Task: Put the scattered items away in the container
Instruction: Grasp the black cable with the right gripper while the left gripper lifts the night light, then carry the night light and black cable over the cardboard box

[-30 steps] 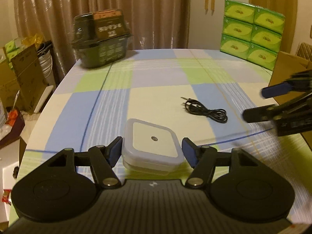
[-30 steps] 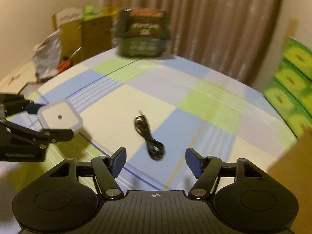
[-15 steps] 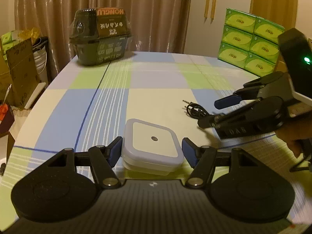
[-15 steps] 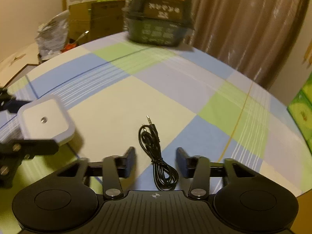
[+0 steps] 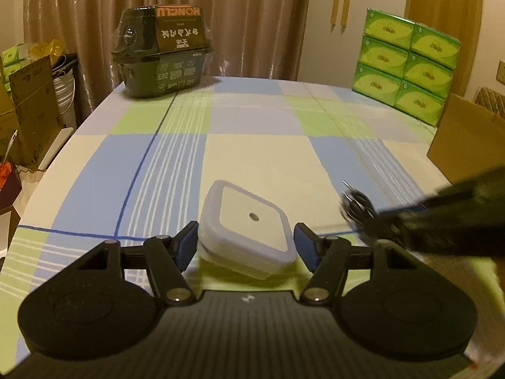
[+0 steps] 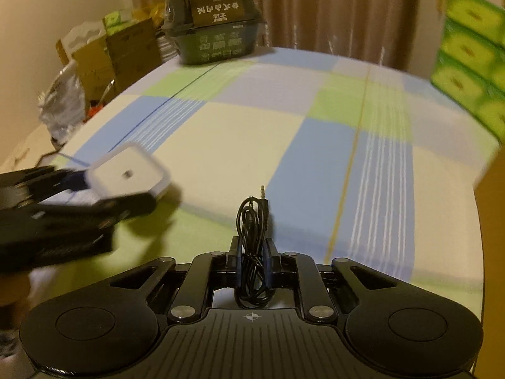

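My left gripper [image 5: 246, 248] is shut on a white square box [image 5: 249, 227] with a small dark dot on its lid, held above the table. The box also shows in the right wrist view [image 6: 127, 175], blurred, between the left gripper's fingers [image 6: 72, 183]. My right gripper [image 6: 252, 262] is shut on a coiled black audio cable [image 6: 252, 218], whose jack plug points forward past the fingertips. In the left wrist view the cable [image 5: 358, 208] and the right gripper [image 5: 442, 214] are blurred at the right. A brown cardboard box [image 5: 467, 139] stands at the table's right edge.
The table wears a blue, green and cream checked cloth [image 5: 252, 145]. A dark wrapped package [image 5: 164, 50] sits at the far left corner, also in the right wrist view [image 6: 214, 22]. Stacked green tissue boxes [image 5: 407, 63] stand far right. Cardboard boxes [image 5: 28, 101] crowd the floor left.
My right gripper has closed on the audio cable and lifted it off the table. My left gripper keeps hold of the white box, which now sits turned and tilted between the fingers.
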Demonstrator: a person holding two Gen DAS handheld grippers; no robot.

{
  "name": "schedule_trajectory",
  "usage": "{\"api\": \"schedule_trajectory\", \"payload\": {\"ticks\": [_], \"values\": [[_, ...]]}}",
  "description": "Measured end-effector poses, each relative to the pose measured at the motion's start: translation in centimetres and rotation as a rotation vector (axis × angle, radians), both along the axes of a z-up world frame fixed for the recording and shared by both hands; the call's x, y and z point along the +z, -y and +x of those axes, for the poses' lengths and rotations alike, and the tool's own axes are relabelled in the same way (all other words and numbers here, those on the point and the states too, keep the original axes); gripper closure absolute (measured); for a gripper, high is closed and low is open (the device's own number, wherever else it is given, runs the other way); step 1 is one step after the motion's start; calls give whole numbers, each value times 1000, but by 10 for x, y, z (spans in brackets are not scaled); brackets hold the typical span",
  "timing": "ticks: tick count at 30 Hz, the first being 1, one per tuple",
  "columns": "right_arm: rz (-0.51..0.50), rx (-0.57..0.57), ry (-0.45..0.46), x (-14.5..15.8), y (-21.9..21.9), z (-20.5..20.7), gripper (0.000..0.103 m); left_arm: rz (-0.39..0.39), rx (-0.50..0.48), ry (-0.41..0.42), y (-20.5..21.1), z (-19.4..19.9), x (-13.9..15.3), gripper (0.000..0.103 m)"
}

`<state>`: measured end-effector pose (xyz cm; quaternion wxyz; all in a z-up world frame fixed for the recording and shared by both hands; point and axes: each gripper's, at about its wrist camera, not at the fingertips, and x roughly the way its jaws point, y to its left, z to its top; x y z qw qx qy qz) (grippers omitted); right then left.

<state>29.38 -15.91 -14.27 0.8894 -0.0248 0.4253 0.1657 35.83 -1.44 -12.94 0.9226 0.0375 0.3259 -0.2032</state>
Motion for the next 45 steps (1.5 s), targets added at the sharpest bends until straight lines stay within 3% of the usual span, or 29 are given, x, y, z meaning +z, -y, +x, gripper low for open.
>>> {"api": "schedule_trajectory", "payload": {"ticks": [6,11,18,20,22,33,38,42,45], "values": [[3,-51,-38,9,21,-71,93,5,-50,-35,9,-33,2,43],[-31,-89,-59,13,46,-124,93,-20,-121,-55,24,-92,12,43],[-19,-124,-79,15,62,-175,93,54,-175,-39,38,-165,9,43],[-25,-115,-74,15,61,-180,93,107,-171,-11,42,-174,9,41],[-21,-112,-72,13,59,-183,93,167,-167,30,45,-181,11,30],[-5,-113,-43,8,62,-186,93,461,-418,248,73,-209,8,30],[7,-126,-38,8,66,-184,93,516,-451,236,83,-209,-2,30],[15,-131,-35,7,68,-183,93,539,-423,204,85,-197,-6,41],[23,-133,-34,7,69,-184,93,557,-427,209,86,-197,-6,41]]}}
